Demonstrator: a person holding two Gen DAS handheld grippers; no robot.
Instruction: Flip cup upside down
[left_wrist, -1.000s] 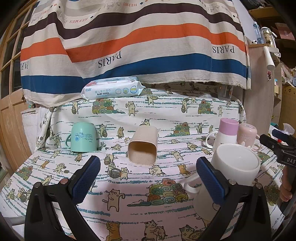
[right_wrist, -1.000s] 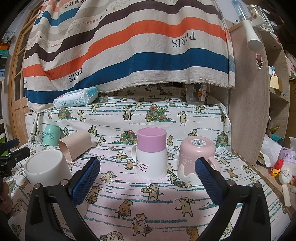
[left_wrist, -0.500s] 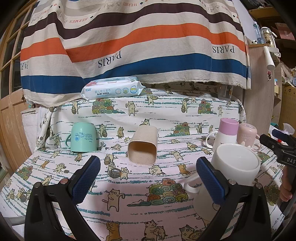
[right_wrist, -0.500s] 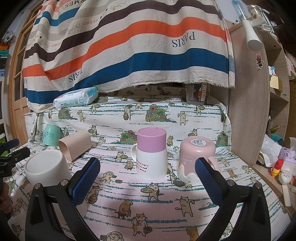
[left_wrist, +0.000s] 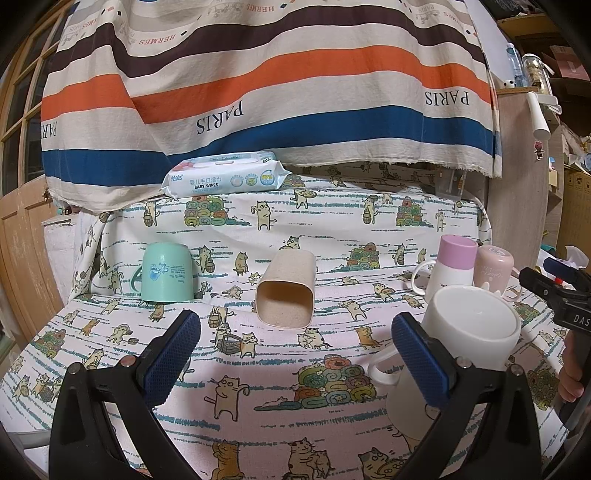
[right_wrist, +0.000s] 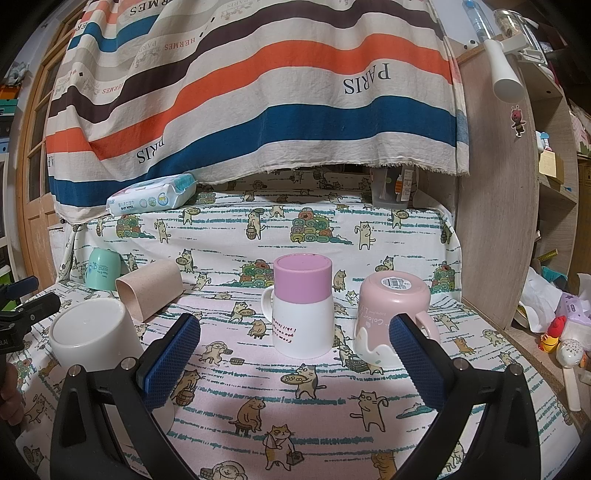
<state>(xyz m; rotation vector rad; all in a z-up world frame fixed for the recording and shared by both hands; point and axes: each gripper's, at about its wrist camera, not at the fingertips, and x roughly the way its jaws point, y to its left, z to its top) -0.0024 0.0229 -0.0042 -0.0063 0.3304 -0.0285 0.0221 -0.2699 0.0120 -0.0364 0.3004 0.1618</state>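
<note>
A beige square cup lies on its side on the cat-print cloth, its mouth toward my left gripper; it also shows in the right wrist view. My left gripper is open and empty, a short way in front of it. A white mug stands upside down by its right finger; it also shows in the right wrist view. My right gripper is open and empty, facing a pink-and-white mug and a pink mug, both upside down.
A mint cup stands upside down at the back left. A pack of baby wipes lies on the raised ledge behind. A striped cloth hangs at the back. A wooden shelf side bounds the right, with clutter beyond.
</note>
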